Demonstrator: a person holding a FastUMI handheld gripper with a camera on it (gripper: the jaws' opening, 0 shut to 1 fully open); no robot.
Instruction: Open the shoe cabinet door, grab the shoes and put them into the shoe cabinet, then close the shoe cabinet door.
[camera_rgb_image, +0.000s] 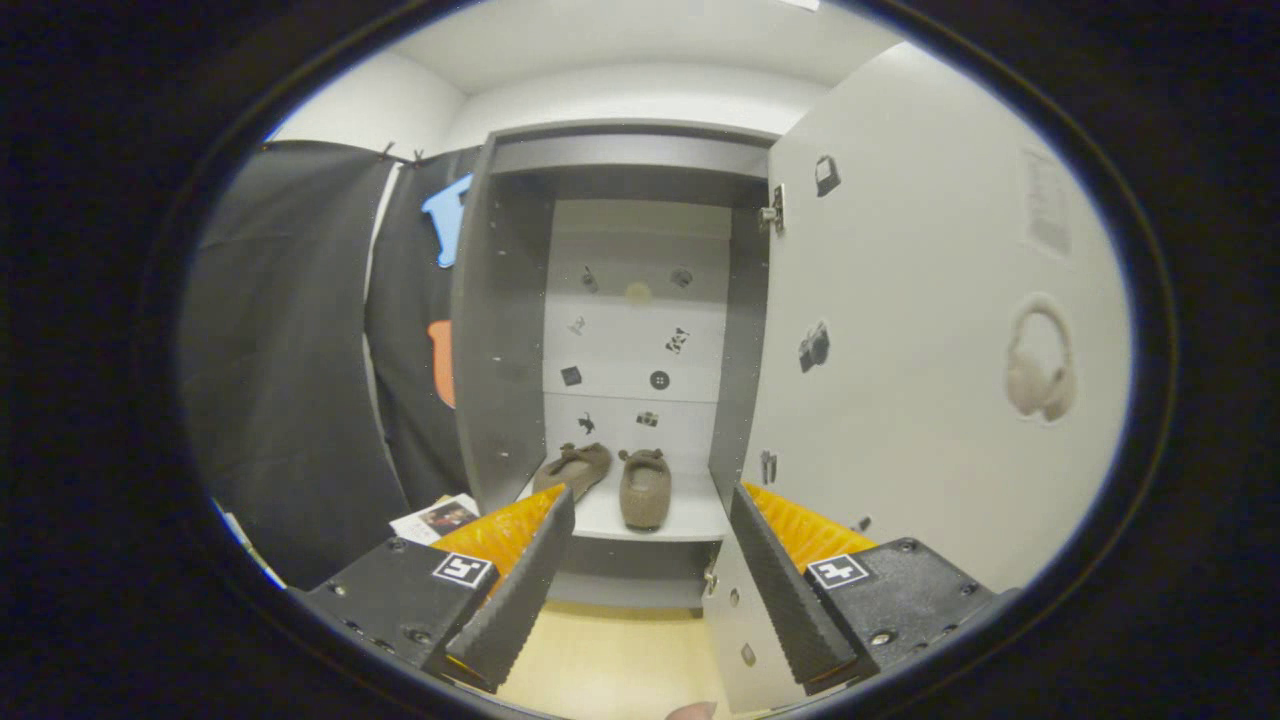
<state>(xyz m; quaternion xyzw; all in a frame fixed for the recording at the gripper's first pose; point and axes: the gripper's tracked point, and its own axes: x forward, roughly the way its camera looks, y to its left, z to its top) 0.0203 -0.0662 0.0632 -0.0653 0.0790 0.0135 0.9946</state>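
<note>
The grey shoe cabinet (505, 300) stands ahead with its door (920, 330) swung wide open to the right. Two brown shoes sit side by side on its bottom shelf (690, 515): the left shoe (573, 468) angled, the right shoe (645, 487) pointing toward me. My gripper (650, 505) is open and holds nothing, its fingers spread apart in front of the cabinet opening, short of the shelf. The right finger (790, 590) lies close to the lower edge of the open door.
Small stickers dot the cabinet's back panel (640, 330) and the inside of the door. A paper card (437, 517) lies on the floor left of the cabinet. Pale wooden floor (610, 660) shows below the fingers. Black cloth (290, 350) hangs at the left.
</note>
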